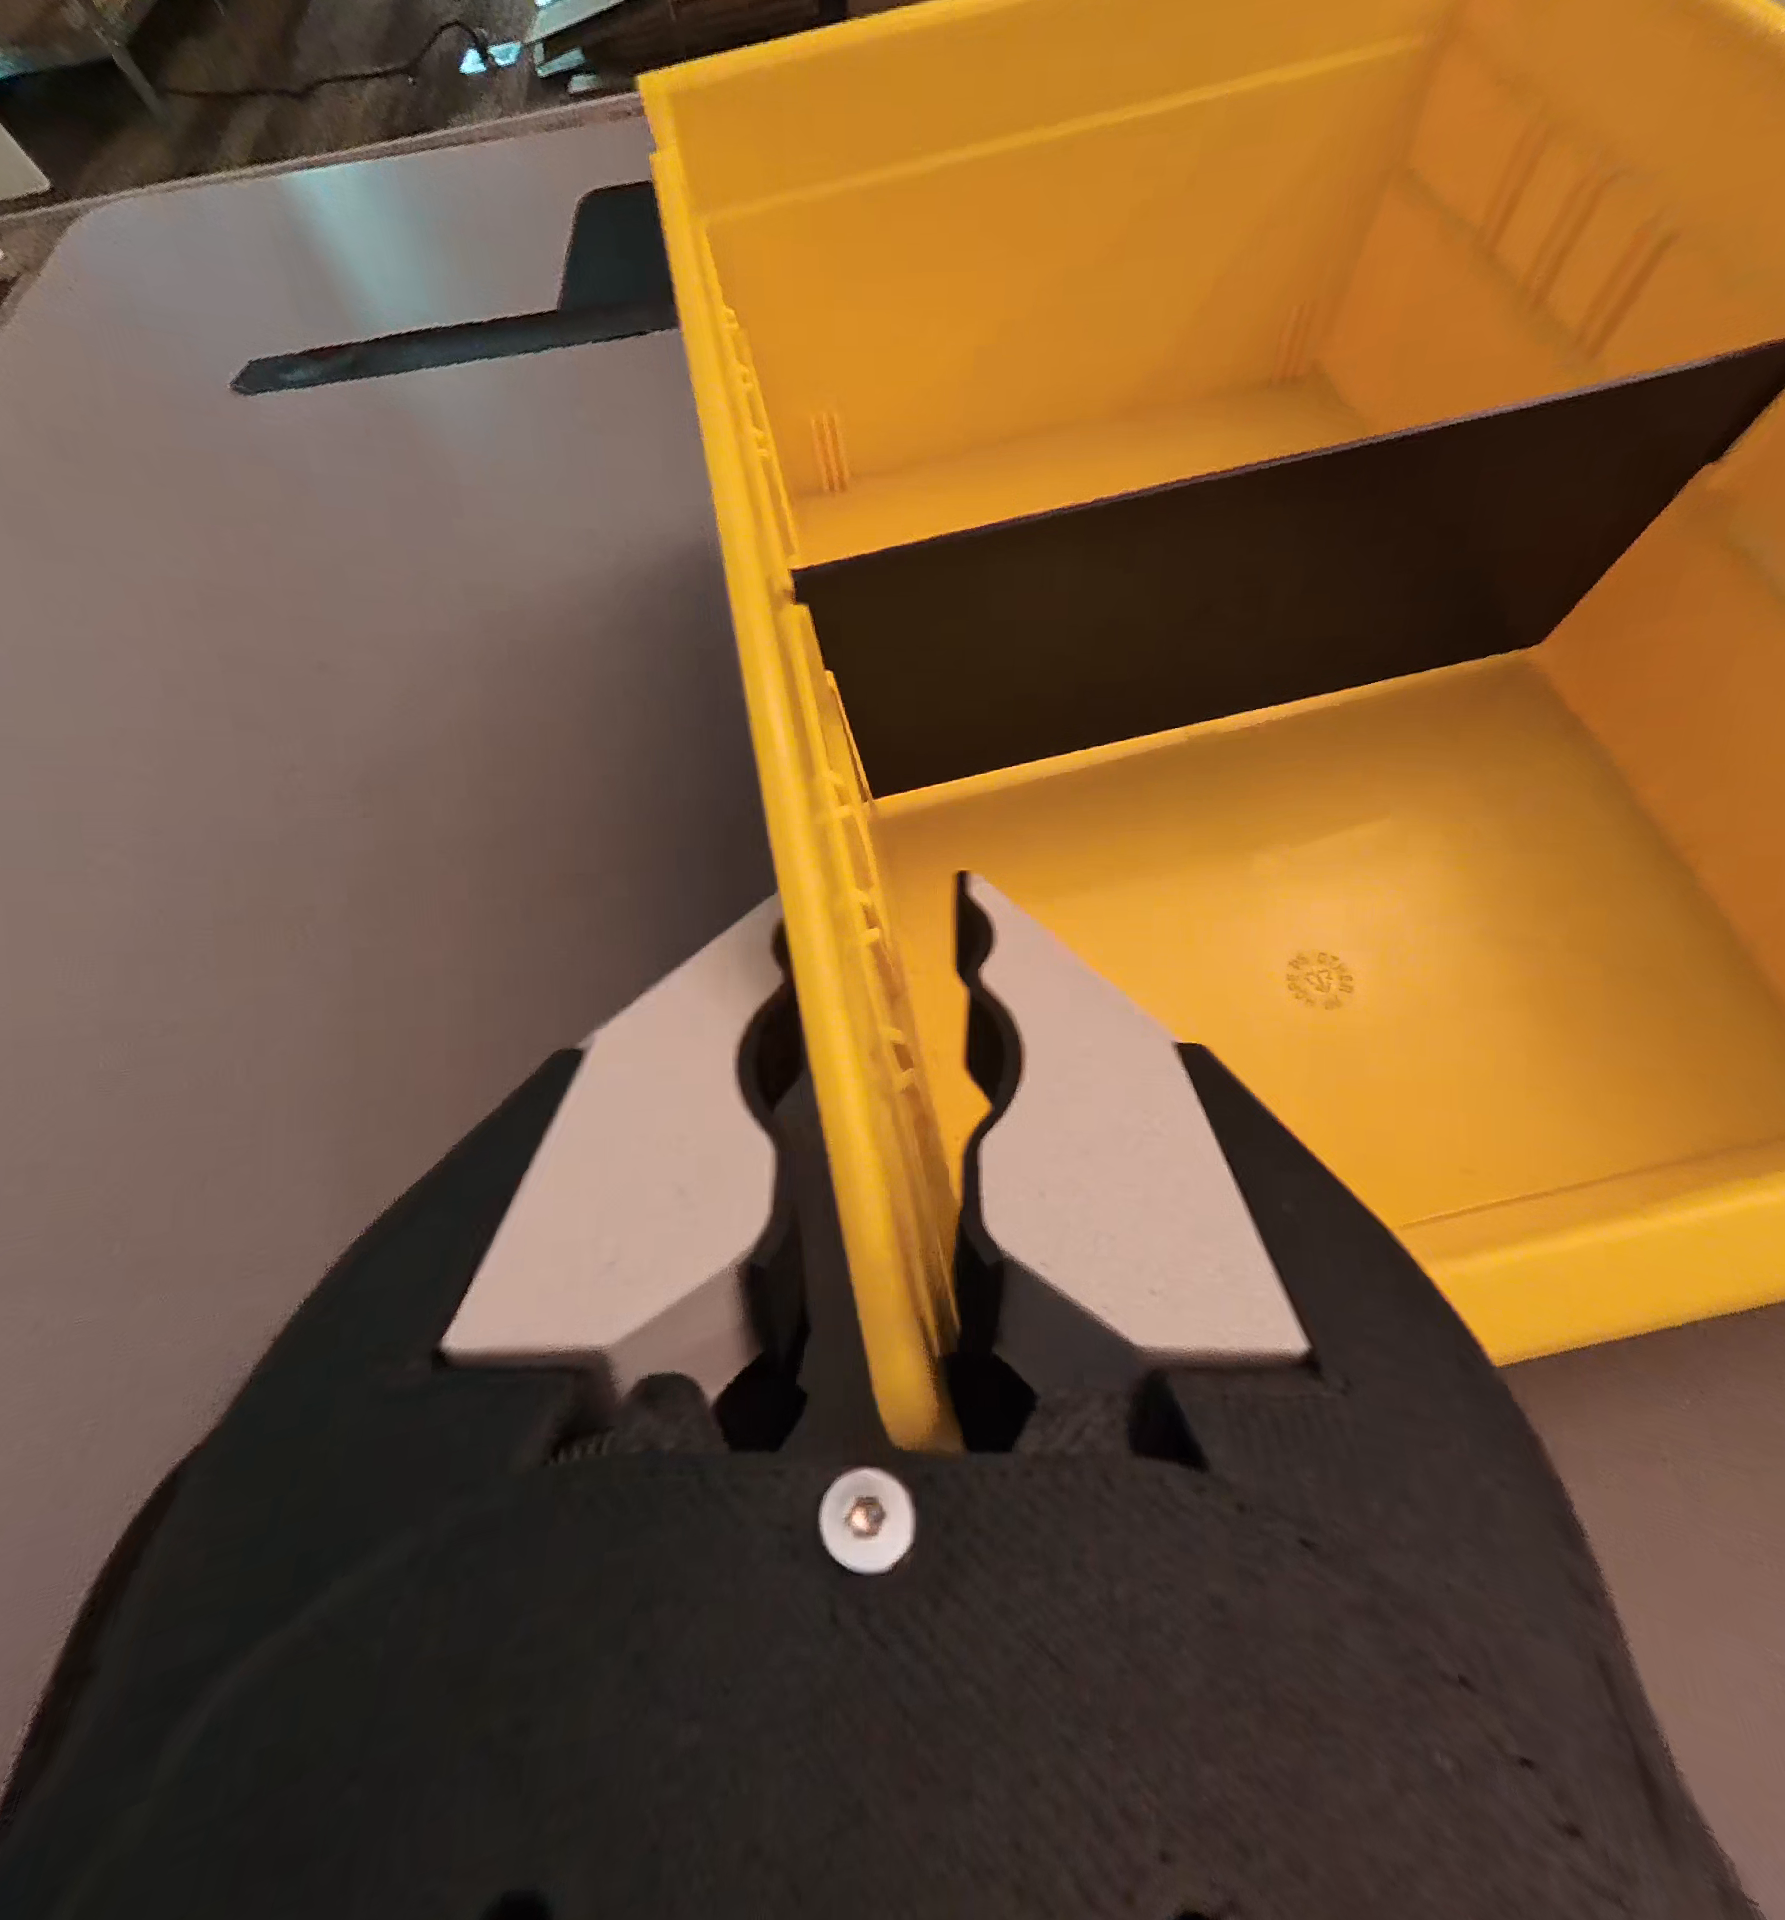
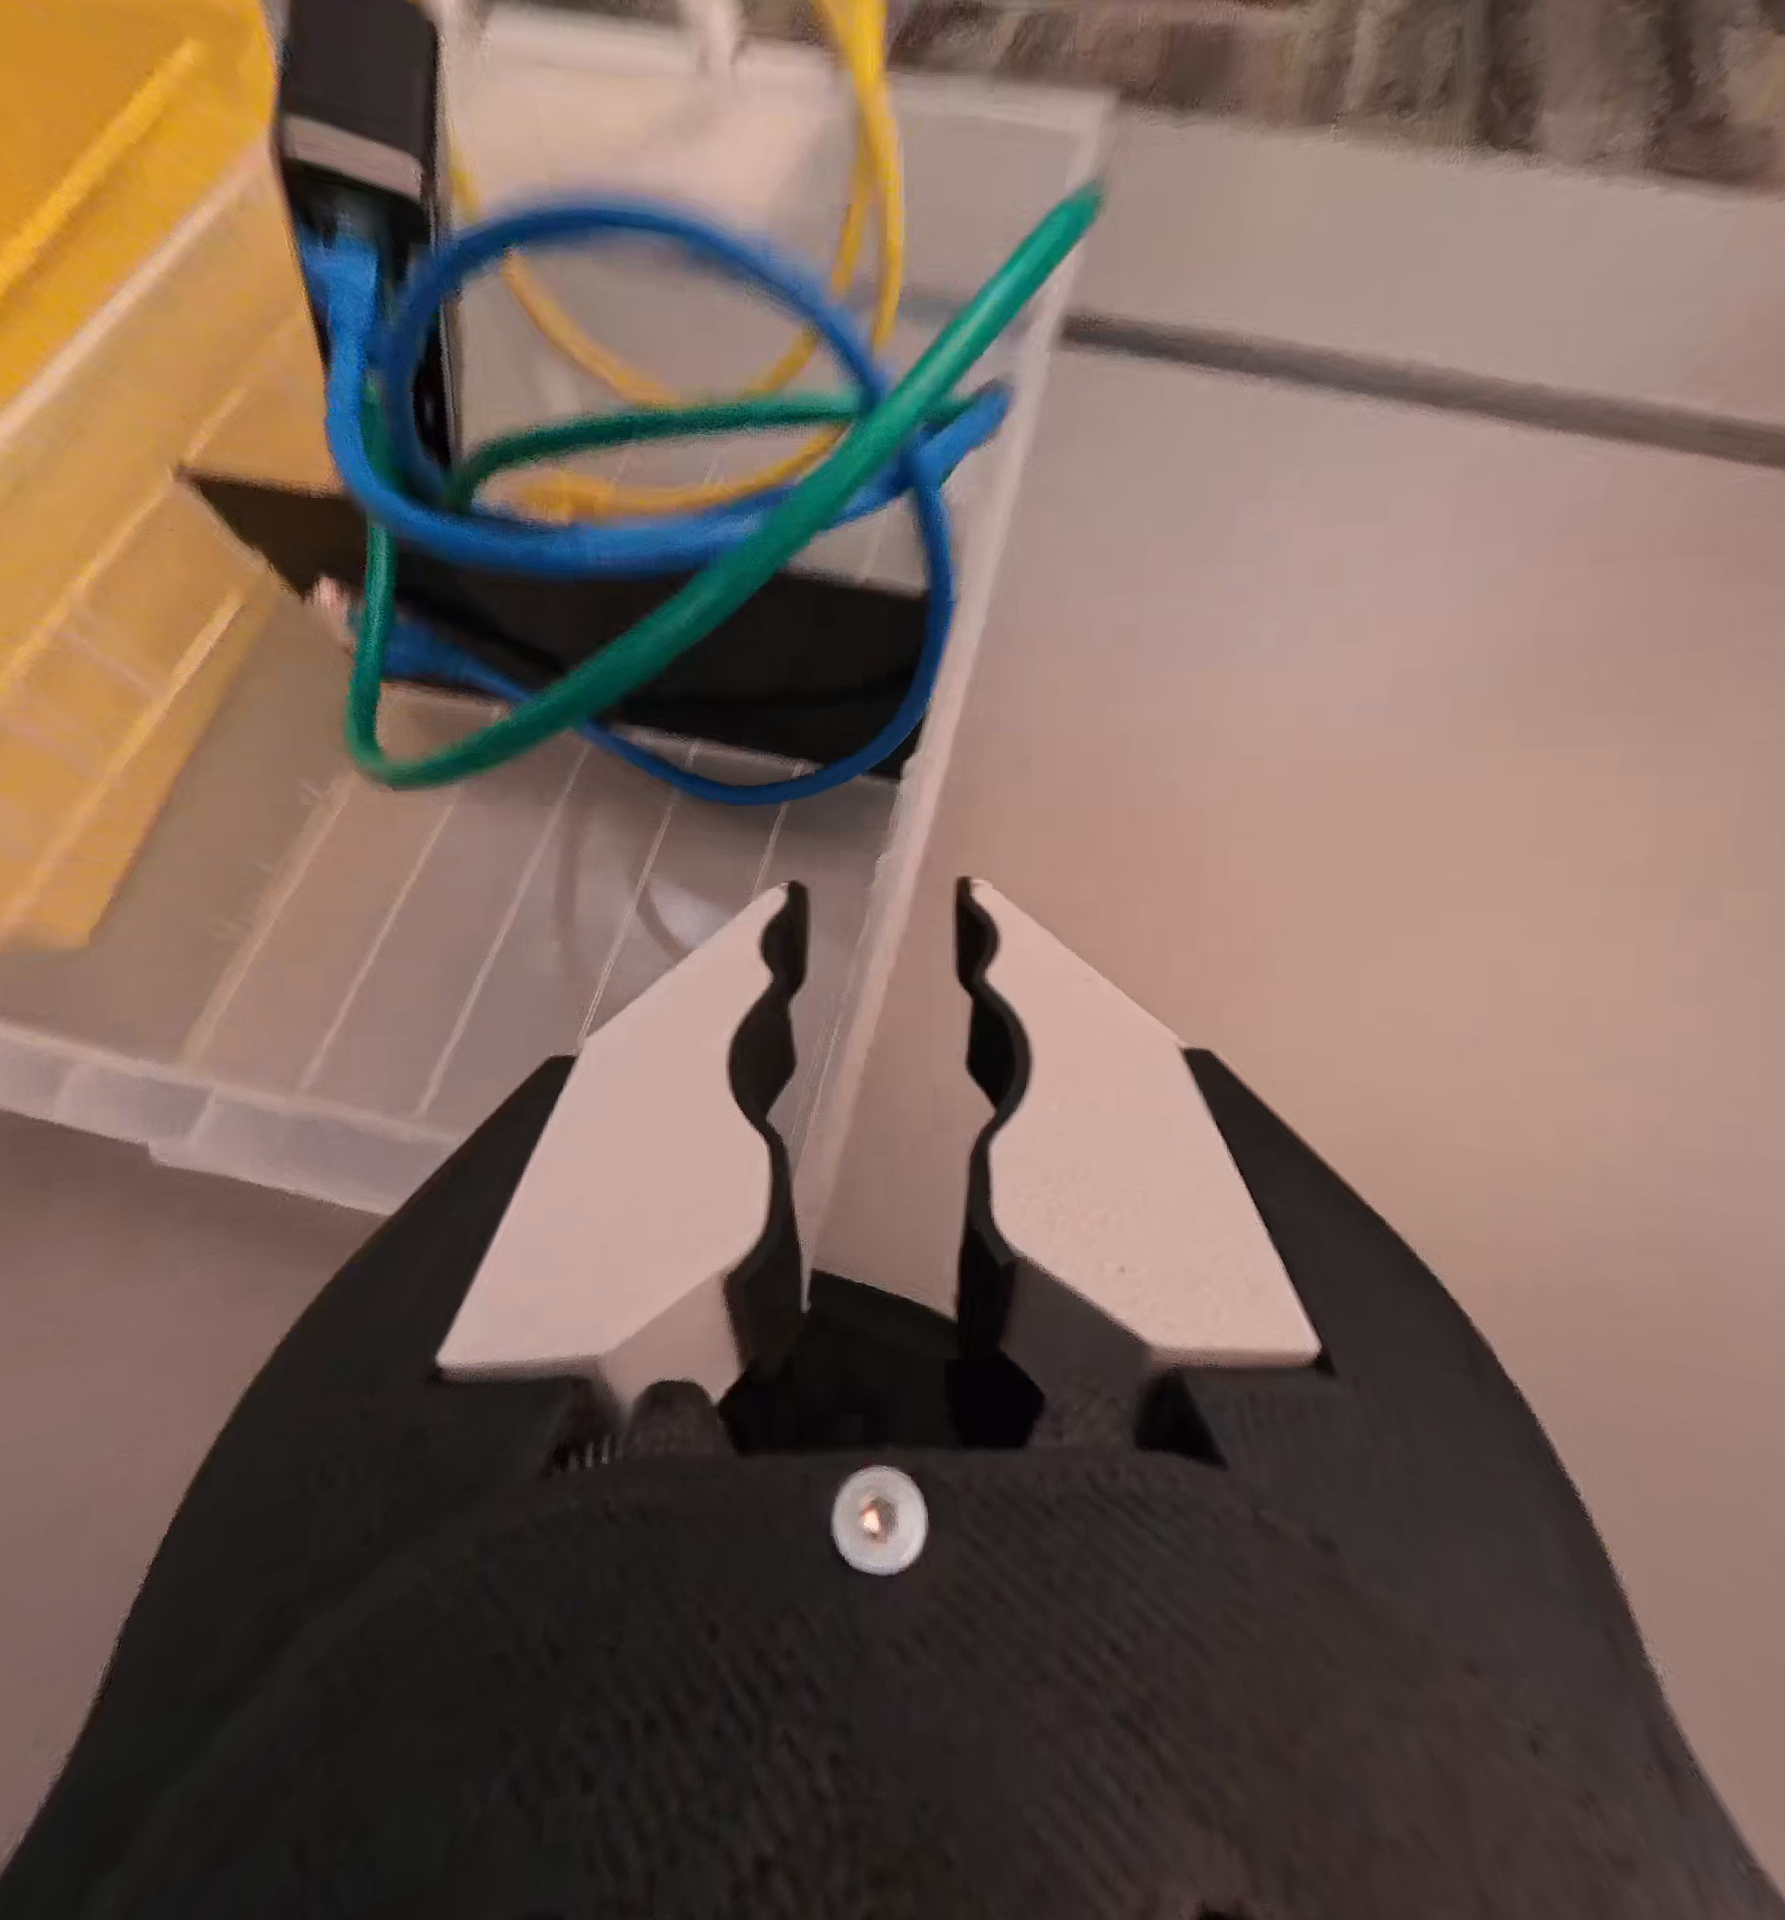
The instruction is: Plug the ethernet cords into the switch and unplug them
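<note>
An office or lab workspace was suggested: a plain grey table with a black cable slot was seen, plastic storage bins were set on it, and carpeted floor with a trailing cord was visible beyond.

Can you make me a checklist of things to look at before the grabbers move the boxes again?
1. Left gripper around the yellow bin wall: ok, one finger on each side.
2. Right gripper around the clear bin wall: ok, though whether it pinches is cannot tell.
3. Yellow bin holds nothing loose: ok, only the black divider in it.
4. Cords stay inside the clear bin: not ok, the green cord pokes over the rim.
5. Blue cord plugged into the switch: cannot tell, too blurry.
6. Table around the bins: ok.
</note>
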A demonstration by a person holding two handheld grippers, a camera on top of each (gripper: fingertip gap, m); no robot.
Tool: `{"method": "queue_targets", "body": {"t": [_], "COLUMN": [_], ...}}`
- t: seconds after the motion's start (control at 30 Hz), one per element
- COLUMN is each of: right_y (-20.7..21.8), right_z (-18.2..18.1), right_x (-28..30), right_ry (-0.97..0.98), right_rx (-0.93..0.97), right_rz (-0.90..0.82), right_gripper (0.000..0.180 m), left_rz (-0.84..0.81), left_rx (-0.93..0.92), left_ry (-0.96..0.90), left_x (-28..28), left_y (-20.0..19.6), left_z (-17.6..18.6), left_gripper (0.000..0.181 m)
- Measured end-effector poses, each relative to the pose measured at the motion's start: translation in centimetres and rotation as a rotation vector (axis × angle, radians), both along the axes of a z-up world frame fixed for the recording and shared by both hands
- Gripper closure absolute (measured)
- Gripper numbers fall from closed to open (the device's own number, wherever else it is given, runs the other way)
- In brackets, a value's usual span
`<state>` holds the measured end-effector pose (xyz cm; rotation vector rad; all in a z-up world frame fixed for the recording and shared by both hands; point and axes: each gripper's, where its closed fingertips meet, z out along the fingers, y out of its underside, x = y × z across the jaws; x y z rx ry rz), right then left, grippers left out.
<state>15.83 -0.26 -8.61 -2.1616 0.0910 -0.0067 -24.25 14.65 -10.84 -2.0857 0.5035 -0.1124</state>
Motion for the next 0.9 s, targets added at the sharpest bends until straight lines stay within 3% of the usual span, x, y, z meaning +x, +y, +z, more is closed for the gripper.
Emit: {"method": "queue_targets", "body": {"t": [0.03,0.1,0.17,0.23,0.27,0.4,0.5,0.73,0.9], "right_y": [-0.5,-1.0,0.0,1.8,3.0,7.5,9.7,12.5,12.8], "right_z": [2.0,7.9,12.7,13.7,13.2,8.7,5.3,0.3,-0.9], "right_x": [0.5,-0.6,-5.8,-11.5,-13.8,-19.6,-21.8,-22.4,-23.0], "right_ry": [-0.020,-0.038,0.064,0.128,0.132,0.211,0.279,0.175,0.047], "right_rx": [0.055,0.255,0.376,0.280,0.198,-0.163,-0.371,-0.599,-0.730], "right_rz": [-0.053,-0.080,0.077,0.250,0.316,0.440,0.464,0.392,0.367], "right_gripper": [0.150,0.149,0.148,0.142,0.133,0.126,0.129,0.138,0.141], "left_rz": [0.015,0.036,0.052,0.072,0.078,0.061,0.043,-0.033,-0.050], "left_rx": [0.014,0.071,0.124,0.165,0.176,0.150,0.158,0.132,0.224], "left_ry": [-0.015,-0.034,-0.040,-0.038,-0.039,-0.072,-0.078,-0.137,-0.122], "left_x": [-0.1,-0.3,-0.4,-0.5,-0.4,0.0,-0.4,-0.8,-0.5], "left_y": [0.0,-0.1,-0.2,-0.3,-0.4,-1.5,-2.8,-5.8,-7.1], "left_z": [0.2,0.9,1.7,2.4,2.7,3.2,4.2,6.8,10.0], "left_gripper": [0.145,0.140,0.134,0.127,0.123,0.115,0.114,0.115,0.117]}}
